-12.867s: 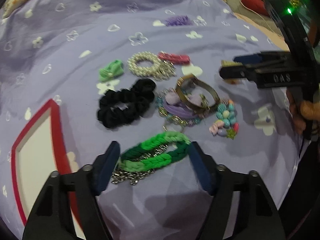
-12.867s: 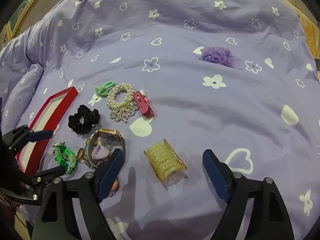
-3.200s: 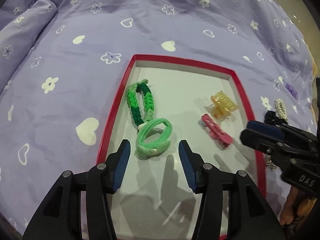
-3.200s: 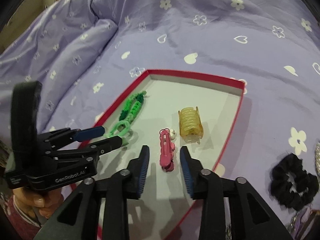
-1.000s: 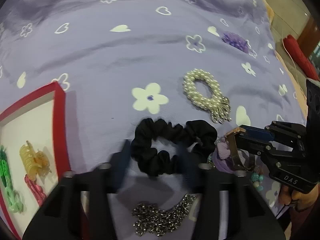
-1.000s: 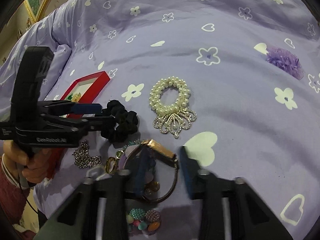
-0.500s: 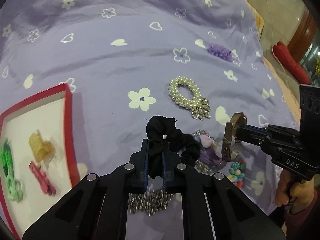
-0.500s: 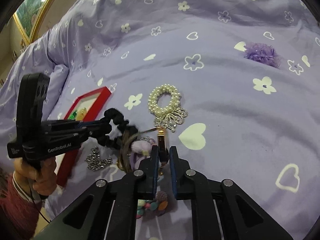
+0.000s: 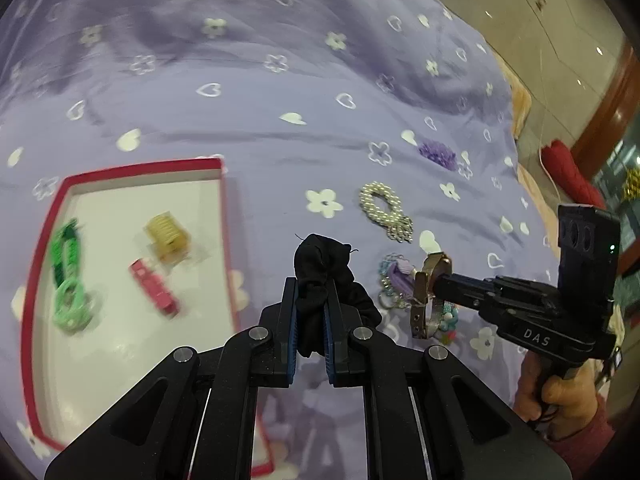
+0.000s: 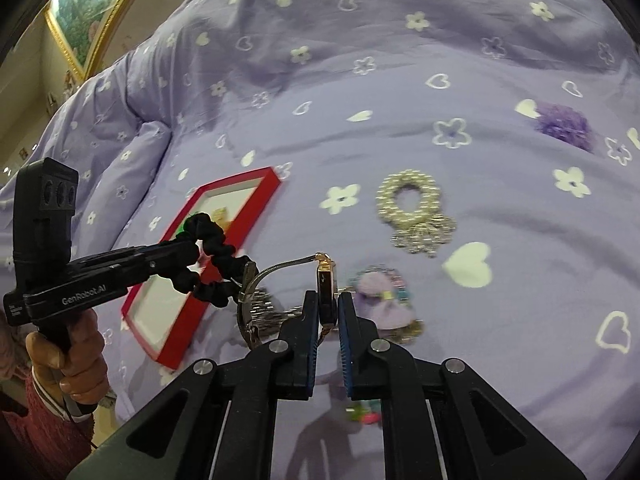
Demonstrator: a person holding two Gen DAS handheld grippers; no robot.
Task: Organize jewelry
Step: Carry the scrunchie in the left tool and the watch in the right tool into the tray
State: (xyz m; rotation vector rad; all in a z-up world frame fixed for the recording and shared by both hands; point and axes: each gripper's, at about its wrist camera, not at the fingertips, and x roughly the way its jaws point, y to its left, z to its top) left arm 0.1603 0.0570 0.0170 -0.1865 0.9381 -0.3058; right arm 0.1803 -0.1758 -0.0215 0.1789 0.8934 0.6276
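- While both tongs are up off the bed, the left gripper (image 9: 311, 312) is squeezed shut on a black scrunchie (image 9: 320, 276), a soft, wrinkly cloth ring that bunches up between the blue pads and sticks up past the tips.
- In the right wrist view the scrunchie (image 10: 208, 256) hangs in a loose loop from the tips of the left gripper (image 10: 192, 250), above the near edge of the tray.
- The right gripper (image 10: 329, 312) is almost fully closed on a wristwatch (image 10: 326, 284) with a shiny gold case and a thin metal mesh band.
- The watch stands on its edge between the pads, and its band curves away to the left in an arc (the clasp end hangs down).
- From the left wrist view the watch (image 9: 426, 292) hangs at the tips of the right gripper (image 9: 434, 292), its long side up and down.
- The red-rimmed tray (image 9: 224, 216) is flat, white inside, and lies on the purple bedspread (image 9: 280, 120) with white hearts and flowers.
- In the tray lie a green braided bracelet (image 9: 64, 248), a light green hair tie (image 9: 72, 304), a yellow claw clip (image 9: 166, 236) and a pink hair clip (image 9: 154, 288).
- On the cover, well apart from the tray, lies a round pearl bracelet (image 10: 412, 200) with a silver charm.
- Near it sits a heap of purple and beaded jewelry (image 10: 384, 300).
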